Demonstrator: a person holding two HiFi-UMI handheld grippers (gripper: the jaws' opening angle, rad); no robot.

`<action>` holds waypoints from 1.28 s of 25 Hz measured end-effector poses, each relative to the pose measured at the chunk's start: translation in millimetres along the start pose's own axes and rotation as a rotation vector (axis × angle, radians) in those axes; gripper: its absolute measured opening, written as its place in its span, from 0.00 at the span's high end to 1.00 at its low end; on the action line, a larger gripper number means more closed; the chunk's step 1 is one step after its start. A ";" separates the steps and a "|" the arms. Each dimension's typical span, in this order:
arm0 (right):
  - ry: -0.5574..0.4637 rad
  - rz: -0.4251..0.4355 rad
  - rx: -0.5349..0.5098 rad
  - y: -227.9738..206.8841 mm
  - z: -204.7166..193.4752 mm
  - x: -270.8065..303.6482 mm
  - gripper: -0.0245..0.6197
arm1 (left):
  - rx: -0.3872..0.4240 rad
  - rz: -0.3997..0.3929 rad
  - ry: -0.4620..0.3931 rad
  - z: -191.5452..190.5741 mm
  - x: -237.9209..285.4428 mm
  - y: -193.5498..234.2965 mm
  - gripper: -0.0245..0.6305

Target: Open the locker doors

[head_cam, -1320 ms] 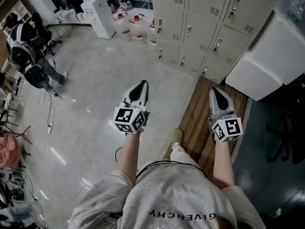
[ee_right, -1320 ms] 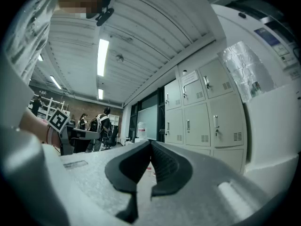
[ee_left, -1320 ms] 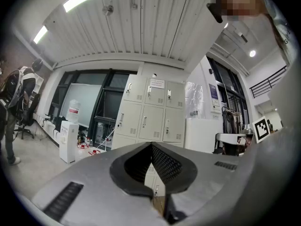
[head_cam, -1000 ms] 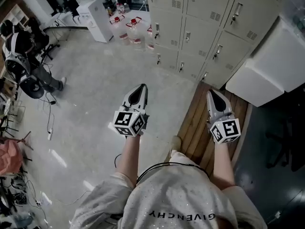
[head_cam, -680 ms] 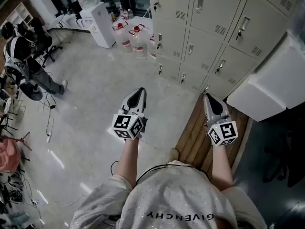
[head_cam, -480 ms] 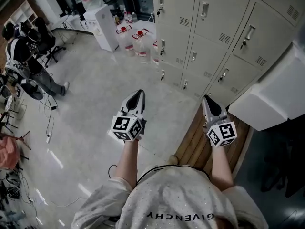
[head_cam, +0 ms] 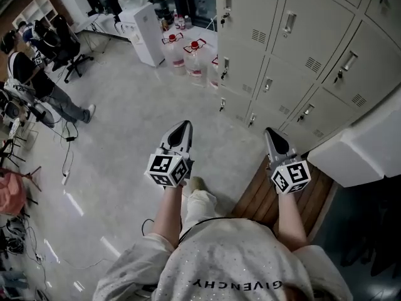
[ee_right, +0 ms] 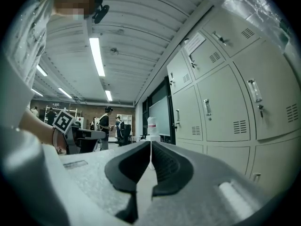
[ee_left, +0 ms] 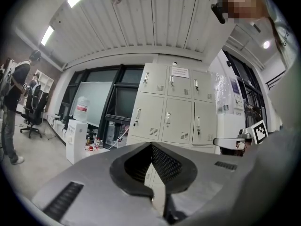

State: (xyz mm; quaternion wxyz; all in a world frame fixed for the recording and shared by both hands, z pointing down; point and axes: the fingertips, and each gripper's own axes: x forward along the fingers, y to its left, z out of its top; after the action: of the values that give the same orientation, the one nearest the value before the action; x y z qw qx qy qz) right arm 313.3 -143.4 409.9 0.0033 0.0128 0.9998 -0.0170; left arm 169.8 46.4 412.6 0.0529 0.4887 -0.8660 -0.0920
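**Approach to lockers, no door touched yet**

Stands nearer the lockers [head_cam: 294, 55] than a second ago, with more of the bank in the head view and every door in view shut. Means approach only: no handle reached, no door begun. Holds left gripper [head_cam: 183, 126] and right gripper [head_cam: 270, 134] level, well short of the lockers, each with jaws pressed together on nothing. Shows "GIVENCHY" across the shirt [head_cam: 238, 285], upside down. Cannot read the paper notice [ee_left: 179, 71] on a top locker door, nor the red labels on the water bottles [head_cam: 194, 55] left of the lockers.
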 end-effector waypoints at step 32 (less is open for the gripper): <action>-0.019 -0.251 0.077 -12.8 -98.1 325.0 0.94 | 0.018 -0.298 0.102 -37.3 203.6 288.7 0.96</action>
State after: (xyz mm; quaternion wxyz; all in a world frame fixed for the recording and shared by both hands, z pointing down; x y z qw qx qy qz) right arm -12.5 -144.5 506.2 0.0103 -0.1125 0.9920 -0.0560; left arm -170.2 13.9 510.4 0.0781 0.6162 -0.7809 -0.0663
